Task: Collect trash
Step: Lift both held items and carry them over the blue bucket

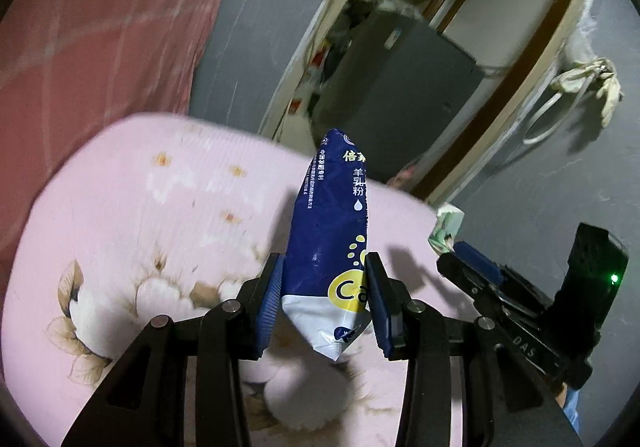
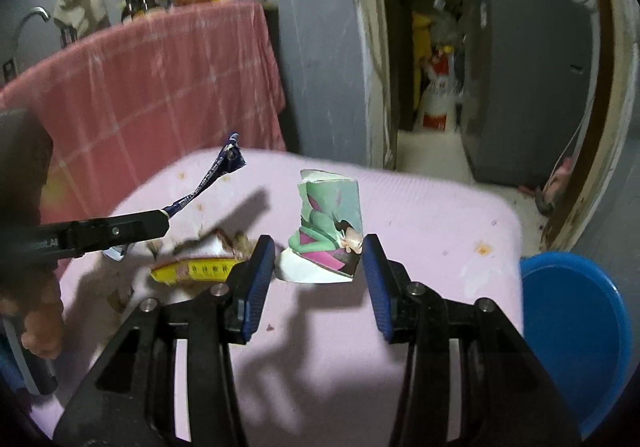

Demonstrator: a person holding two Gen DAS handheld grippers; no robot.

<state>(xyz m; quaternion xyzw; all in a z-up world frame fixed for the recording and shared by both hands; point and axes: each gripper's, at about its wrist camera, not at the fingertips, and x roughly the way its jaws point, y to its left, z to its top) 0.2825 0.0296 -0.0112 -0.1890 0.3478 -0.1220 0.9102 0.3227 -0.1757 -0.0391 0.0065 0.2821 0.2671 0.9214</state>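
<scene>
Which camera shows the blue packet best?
The left wrist view: the blue packet stands big and face-on in the left claw, print readable. The right wrist view shows it only thin and edge-on, far left.

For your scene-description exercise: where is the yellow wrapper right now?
In the right wrist view, the yellow wrapper lies on the pink floral cloth, just left of the right gripper, below the left gripper.

Between the blue-padded black left gripper (image 1: pixel 326 297) stands a dark blue packet (image 1: pixel 330 231) with white text, yellow dots and a white base. Between the right gripper (image 2: pixel 318 281) sits a mint-green wrapper (image 2: pixel 330 223) with magenta and black figures; left of it lies a yellow packet (image 2: pixel 192 272). Beneath both spreads a pink cloth (image 1: pixel 120 207) with white flowers, and right of the right gripper is a blue basin (image 2: pixel 576 331)
</scene>
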